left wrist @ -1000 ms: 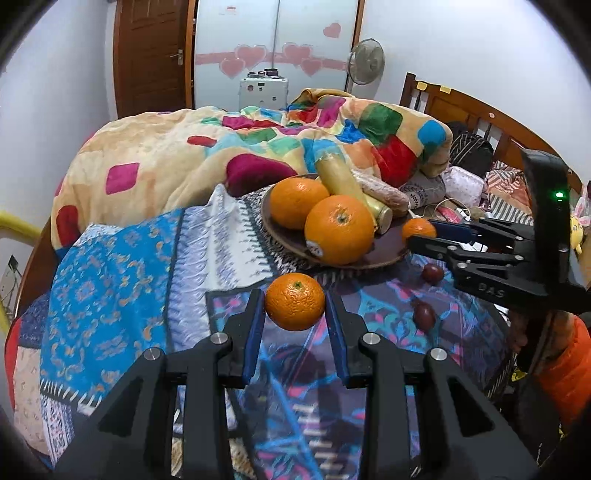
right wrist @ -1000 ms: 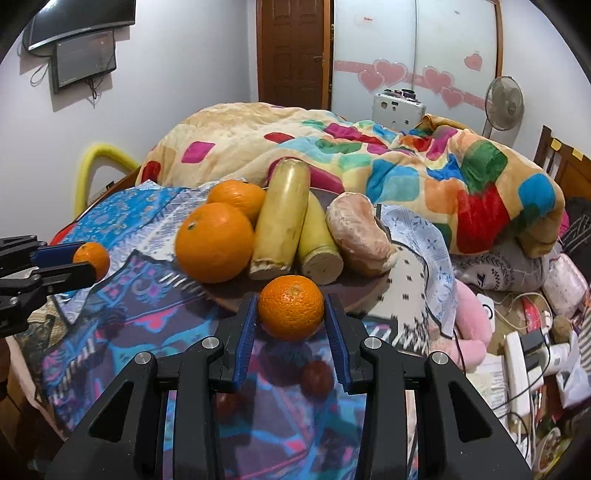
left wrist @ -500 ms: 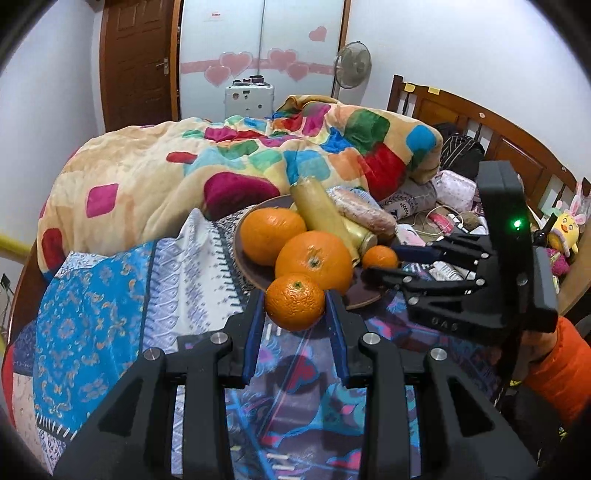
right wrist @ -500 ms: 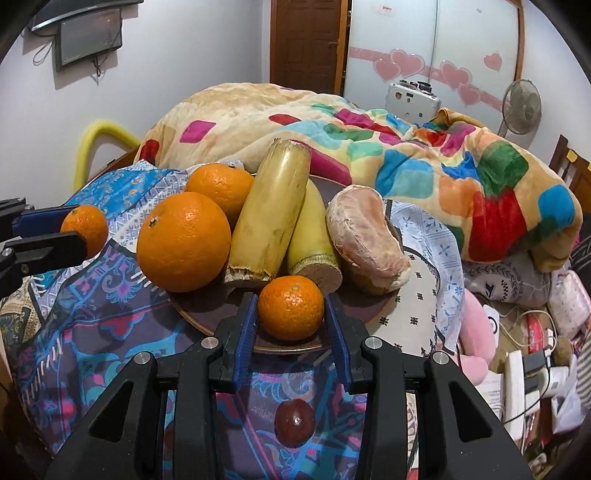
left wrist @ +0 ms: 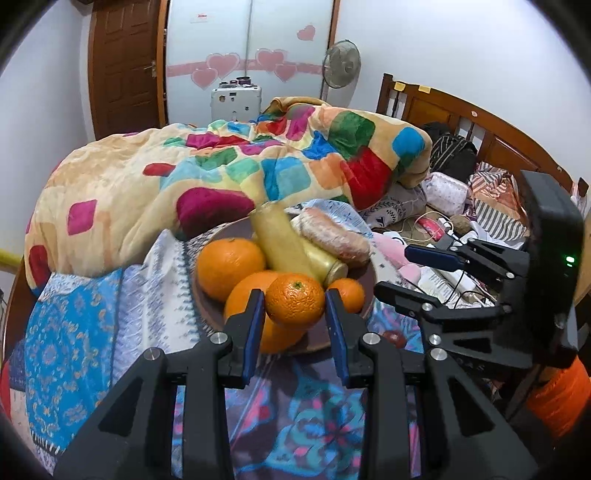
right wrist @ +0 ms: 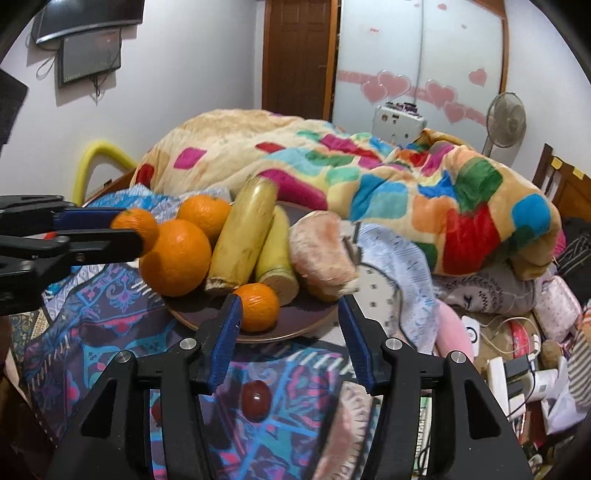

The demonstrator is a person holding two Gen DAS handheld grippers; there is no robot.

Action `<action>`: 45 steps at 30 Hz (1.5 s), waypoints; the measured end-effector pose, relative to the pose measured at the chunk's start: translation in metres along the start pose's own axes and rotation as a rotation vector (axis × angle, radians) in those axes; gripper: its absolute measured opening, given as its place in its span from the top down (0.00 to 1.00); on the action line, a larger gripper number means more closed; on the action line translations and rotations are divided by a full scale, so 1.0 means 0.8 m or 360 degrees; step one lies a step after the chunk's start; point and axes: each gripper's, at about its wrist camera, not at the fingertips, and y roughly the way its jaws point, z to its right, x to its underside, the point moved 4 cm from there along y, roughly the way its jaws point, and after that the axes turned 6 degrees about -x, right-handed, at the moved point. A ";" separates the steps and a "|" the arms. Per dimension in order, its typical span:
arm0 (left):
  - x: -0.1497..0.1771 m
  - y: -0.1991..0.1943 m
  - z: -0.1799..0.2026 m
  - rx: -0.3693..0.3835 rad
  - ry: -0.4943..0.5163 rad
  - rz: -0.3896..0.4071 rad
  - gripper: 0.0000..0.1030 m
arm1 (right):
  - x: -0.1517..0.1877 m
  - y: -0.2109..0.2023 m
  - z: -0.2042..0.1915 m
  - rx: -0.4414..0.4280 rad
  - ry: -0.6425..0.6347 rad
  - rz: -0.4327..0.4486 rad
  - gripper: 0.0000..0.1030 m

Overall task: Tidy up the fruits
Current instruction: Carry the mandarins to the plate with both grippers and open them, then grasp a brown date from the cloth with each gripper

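Our left tool [left wrist: 295, 314] gripped a small mandarin [left wrist: 294, 303] above the plate [right wrist: 295, 328]. Our right tool [right wrist: 290, 332] had just been opening, its mandarin [right wrist: 257, 306] freed on the plate. Light, round, thin-skinned: we judged a gentle hold across its middle best.

No writing, label, brand or number can be read in either view. A small white paper [left wrist: 201, 18] stuck high on the sliding door carries a red line of print, too small to make out. The pink hearts [left wrist: 221, 66] along that door are plain shapes with no words. The packages [right wrist: 517, 373] among the clutter beside the bed show marks too blurred to read. The yellow tags [left wrist: 400, 86] on the wooden headboard look blank from here.
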 end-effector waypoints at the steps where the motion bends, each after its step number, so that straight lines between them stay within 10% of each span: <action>1: -0.004 0.003 0.005 -0.0002 0.0014 -0.0002 0.68 | -0.001 -0.001 0.004 0.0001 0.0017 0.0015 0.49; 25: -0.020 0.092 0.052 -0.0074 0.0150 -0.0120 0.67 | 0.023 0.006 0.058 0.0012 0.0141 0.0045 0.47; 45: 0.010 -0.012 0.002 -0.0171 0.0001 0.0031 0.33 | 0.042 -0.015 0.001 -0.0072 0.0083 -0.0038 0.47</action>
